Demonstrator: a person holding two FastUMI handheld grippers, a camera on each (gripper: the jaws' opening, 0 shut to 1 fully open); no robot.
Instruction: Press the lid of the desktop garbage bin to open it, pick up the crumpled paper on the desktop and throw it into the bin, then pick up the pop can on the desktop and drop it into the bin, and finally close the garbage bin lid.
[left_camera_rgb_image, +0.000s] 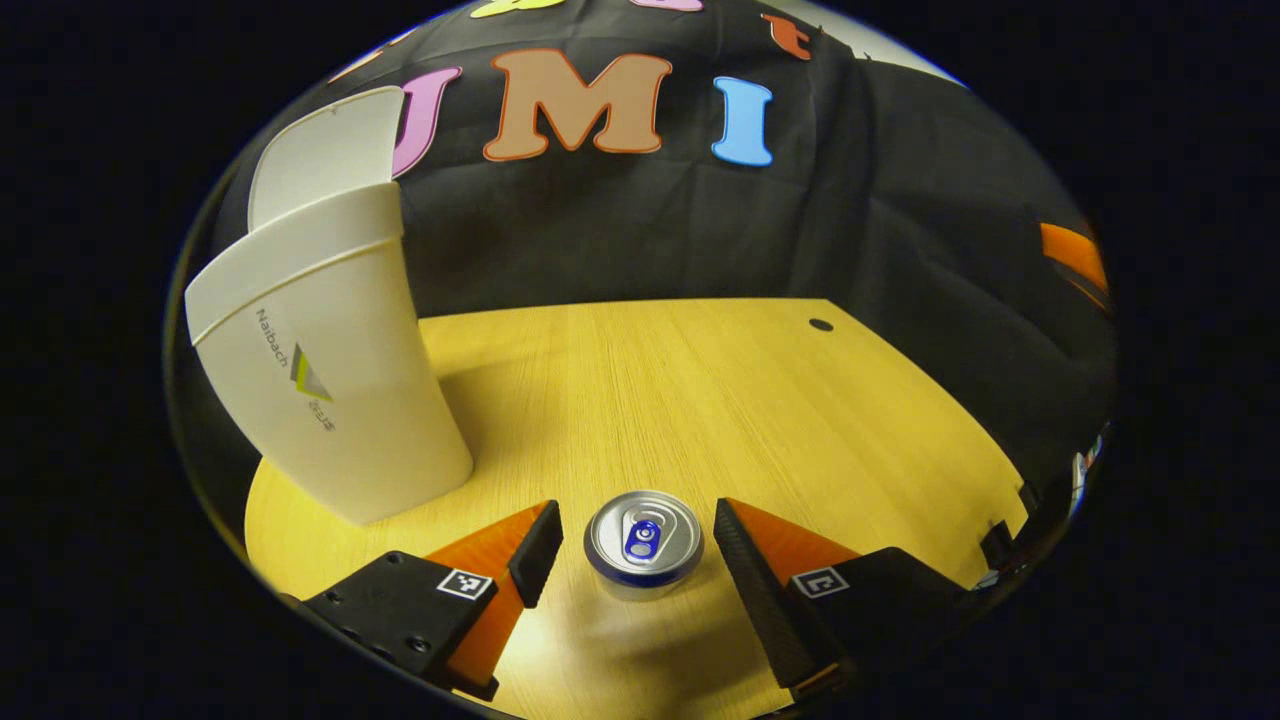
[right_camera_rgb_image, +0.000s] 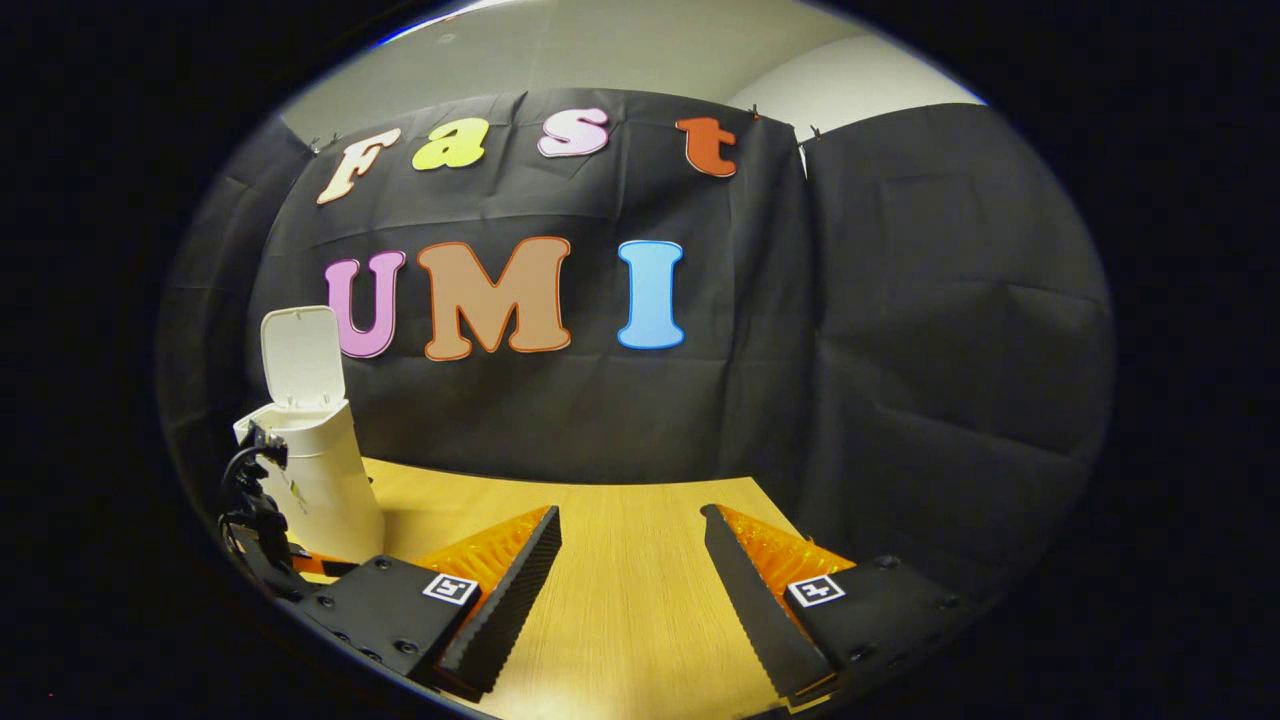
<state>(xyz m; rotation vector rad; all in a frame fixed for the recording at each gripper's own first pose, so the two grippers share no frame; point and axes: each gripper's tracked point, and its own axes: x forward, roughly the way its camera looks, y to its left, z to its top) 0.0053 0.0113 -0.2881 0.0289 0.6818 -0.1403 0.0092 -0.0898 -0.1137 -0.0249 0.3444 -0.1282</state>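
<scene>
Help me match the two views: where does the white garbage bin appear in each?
Left gripper view: garbage bin stands large at the left on the table, lid up.
Right gripper view: the bin stands small at the far left, lid up.
Shared landmark: the yellow wooden table.

Left gripper (left_camera_rgb_image: 634, 550): fingers spread wide, angled down from above; one finger (left_camera_rgb_image: 535, 552) at 9 o'clock and the other at 3 o'clock of the gap, neither touching anything.
Right gripper (right_camera_rgb_image: 630, 570): fingers parted wide, held level, nothing between them.
Left gripper in the right gripper view (right_camera_rgb_image: 250, 520): at 8 o'clock, dark, finger spread indiscernible.
</scene>
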